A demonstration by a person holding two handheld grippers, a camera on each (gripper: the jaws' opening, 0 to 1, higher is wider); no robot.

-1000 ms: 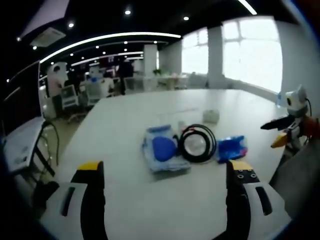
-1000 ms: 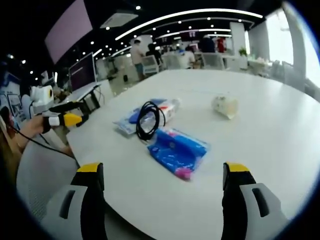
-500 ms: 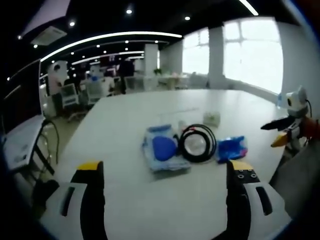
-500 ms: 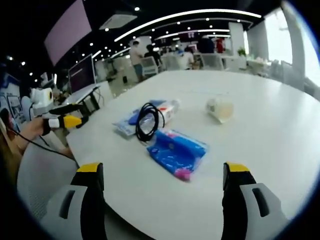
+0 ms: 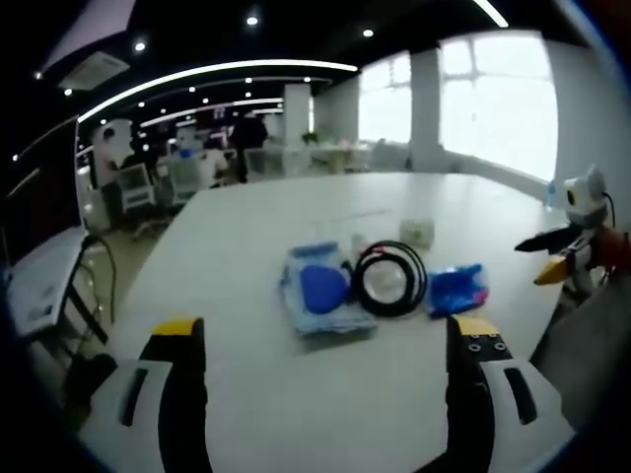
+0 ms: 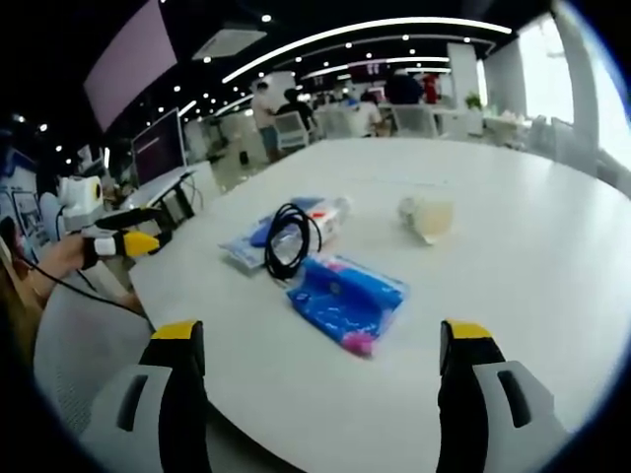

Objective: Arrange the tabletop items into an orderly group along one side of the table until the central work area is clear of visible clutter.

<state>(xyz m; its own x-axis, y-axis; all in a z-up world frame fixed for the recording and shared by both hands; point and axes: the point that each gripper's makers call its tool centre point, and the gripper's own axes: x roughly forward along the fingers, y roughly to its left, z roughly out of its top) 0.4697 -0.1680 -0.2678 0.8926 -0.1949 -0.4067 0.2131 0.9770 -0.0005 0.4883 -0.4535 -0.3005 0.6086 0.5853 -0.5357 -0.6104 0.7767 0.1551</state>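
On the white table [image 5: 246,236] lie a clear bag with a blue item [image 5: 317,294], a coiled black cable [image 5: 389,280], a blue packet [image 5: 456,289] and a small pale lump [image 5: 417,231]. The right gripper view has the blue packet [image 6: 345,299] nearest, the black cable [image 6: 286,239] and clear bag [image 6: 281,229] behind it, the pale lump [image 6: 426,214] to the right. My left gripper [image 5: 320,340] stands open, short of the items. My right gripper [image 6: 320,345] is open too, empty, just before the packet. Each gripper also appears at the other view's edge: right gripper [image 5: 557,258], left gripper [image 6: 123,241].
The table [image 6: 513,246] stretches wide beyond the items. Desks, chairs and several people [image 6: 271,108] stand in the office behind. A smaller table [image 5: 39,281] and chair sit to the left in the left gripper view. Bright windows [image 5: 493,108] line the far wall.
Both views have shifted only slightly; in the right gripper view the items have slid a little left. Nothing was taken hold of or let go.
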